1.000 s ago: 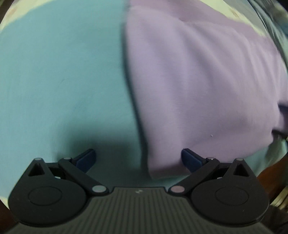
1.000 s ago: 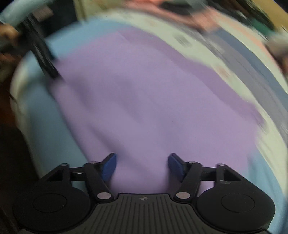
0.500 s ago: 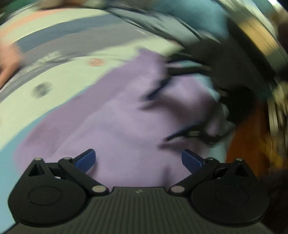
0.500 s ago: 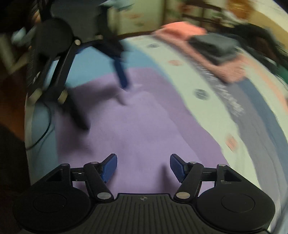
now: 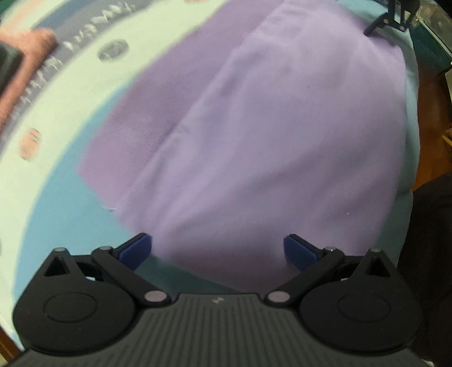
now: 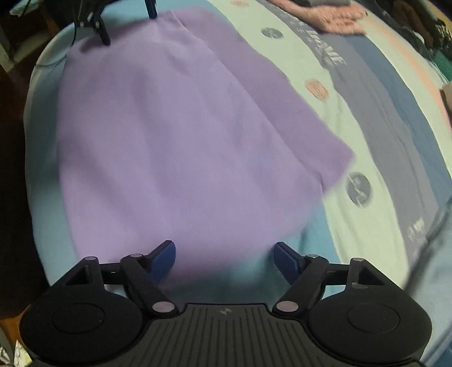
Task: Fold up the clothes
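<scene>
Lilac garment (image 5: 282, 135) spread flat on the patterned bedspread (image 6: 381, 118), sleeve out toward 2 o'clock; left tool (image 5: 217, 249) and right tool (image 6: 224, 258) both released, empty, above the hem; risk ahead: single-layer pinch, fold dragging crooked.

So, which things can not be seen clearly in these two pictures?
- Purple garment: near hem hidden behind the left gripper body, left wrist view; its type is unclear.
- Pink pile: cut by the top edge, right wrist view.
- Bedspread lettering: blurred, unreadable.
- Right gripper: only a tip at the top edge, left wrist view.
</scene>
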{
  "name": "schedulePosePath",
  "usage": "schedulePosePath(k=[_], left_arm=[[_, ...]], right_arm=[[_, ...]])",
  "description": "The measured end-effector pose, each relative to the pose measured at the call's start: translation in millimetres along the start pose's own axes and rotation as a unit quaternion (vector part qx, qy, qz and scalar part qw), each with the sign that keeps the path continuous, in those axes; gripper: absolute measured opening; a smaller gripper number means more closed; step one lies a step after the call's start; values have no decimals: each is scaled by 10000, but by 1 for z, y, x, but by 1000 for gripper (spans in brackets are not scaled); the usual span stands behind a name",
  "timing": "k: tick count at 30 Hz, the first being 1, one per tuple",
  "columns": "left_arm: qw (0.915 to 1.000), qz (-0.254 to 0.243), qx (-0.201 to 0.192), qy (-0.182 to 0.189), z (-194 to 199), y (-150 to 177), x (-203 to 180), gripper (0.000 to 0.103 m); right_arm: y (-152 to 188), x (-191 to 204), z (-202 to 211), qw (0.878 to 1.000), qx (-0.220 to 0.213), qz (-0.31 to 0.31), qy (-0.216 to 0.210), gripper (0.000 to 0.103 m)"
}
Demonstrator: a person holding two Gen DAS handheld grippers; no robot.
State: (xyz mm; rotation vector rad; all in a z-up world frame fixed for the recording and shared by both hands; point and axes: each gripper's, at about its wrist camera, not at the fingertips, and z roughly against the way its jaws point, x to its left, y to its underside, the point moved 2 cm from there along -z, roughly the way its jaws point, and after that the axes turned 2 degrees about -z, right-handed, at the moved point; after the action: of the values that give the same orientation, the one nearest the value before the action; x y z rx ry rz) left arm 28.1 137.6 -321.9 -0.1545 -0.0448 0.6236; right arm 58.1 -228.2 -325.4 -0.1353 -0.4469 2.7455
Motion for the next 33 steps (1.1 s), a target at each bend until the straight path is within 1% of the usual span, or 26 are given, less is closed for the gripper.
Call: schedulePosePath(k=[1, 3, 5, 7, 9, 11, 12, 14, 15, 16, 17, 18, 20, 21, 22, 25, 26, 28, 29, 30, 31, 32, 33], left_arm=[[9999, -55, -120, -43, 9, 0, -2, 103], [9985, -190, -505, 42, 25, -15, -9, 103], [9958, -483, -777, 96, 27, -41, -22, 103], [9919, -779, -996, 140, 21, -71, -33, 103], [9898, -883, -1085, 259, 12, -128, -41, 103], [9877, -1055, -1108, 325, 0, -150, -43, 103], [9865, -1160, -1103, 342, -5, -158, -44, 103], [9878, -1287, -816, 311, -26, -162, -45, 103], [9881, -1349, -673, 295, -36, -163, -45, 103], [9887, -1355, -583, 284, -42, -157, -41, 103], [9891, -1358, -495, 275, -48, -150, -36, 103], [9900, -1246, -565, 350, -47, -143, -28, 103], [9923, -1006, -620, 367, -41, -130, -12, 103], [9927, -929, -635, 430, -37, -124, -6, 103], [9934, -885, -580, 442, -35, -117, -1, 103], [9962, -826, -273, 75, -34, -93, 11, 103], [9976, -670, -179, -41, -35, -84, 16, 103], [9990, -357, 10, -272, -36, -67, 26, 103], [9994, -142, 16, -313, -33, -61, 31, 103], [9990, 87, 21, -437, -30, -57, 34, 103], [9974, 399, -81, -603, -23, -52, 36, 103], [9944, 712, -183, -766, -15, -47, 37, 103], [9900, 1091, -401, -801, -5, -40, 38, 103]], right_arm=[[-7, 1, 9, 9998, -177, 42, 38, 64], [-29, 6, 23, 9975, -670, 230, 33, 67], [-63, 12, 22, 9926, -1077, 557, -12, 69], [-100, 15, 10, 9870, -1361, 842, -129, 69], [-133, 17, -12, 9831, -1466, 1059, -297, 70], [-155, 18, -37, 9816, -1365, 1230, -520, 70], [-158, 17, -46, 9819, -1267, 1272, -611, 69], [-158, 16, -62, 9829, -1041, 1311, -765, 71], [-155, 12, -66, 9836, -1025, 1254, -788, 74], [-149, 7, -67, 9845, -1065, 1152, -780, 76], [-139, 1, -65, 9861, -1058, 1046, -740, 76], [-127, -6, -60, 9880, -1024, 937, -680, 76], [-103, -22, -51, 9921, -899, 717, -496, 77], [-91, -31, -48, 9946, -775, 603, -335, 85], [-76, -41, -45, 9969, -643, 422, -172, 88], [-32, -64, -33, 9997, -199, -131, 11, 89], [-18, -69, -29, 9995, -73, -298, 54, 89], [-10, -69, -19, 9984, -77, -535, 165, 89], [-9, -68, -14, 9976, -108, -643, 224, 87], [-7, -66, -9, 9967, -139, -750, 283, 83], [-5, -65, -4, 9956, -170, -857, 342, 80], [-3, -60, 5, 9932, -300, -1039, 438, 76], [-2, -54, 16, 9893, -486, -1262, 556, 76]])
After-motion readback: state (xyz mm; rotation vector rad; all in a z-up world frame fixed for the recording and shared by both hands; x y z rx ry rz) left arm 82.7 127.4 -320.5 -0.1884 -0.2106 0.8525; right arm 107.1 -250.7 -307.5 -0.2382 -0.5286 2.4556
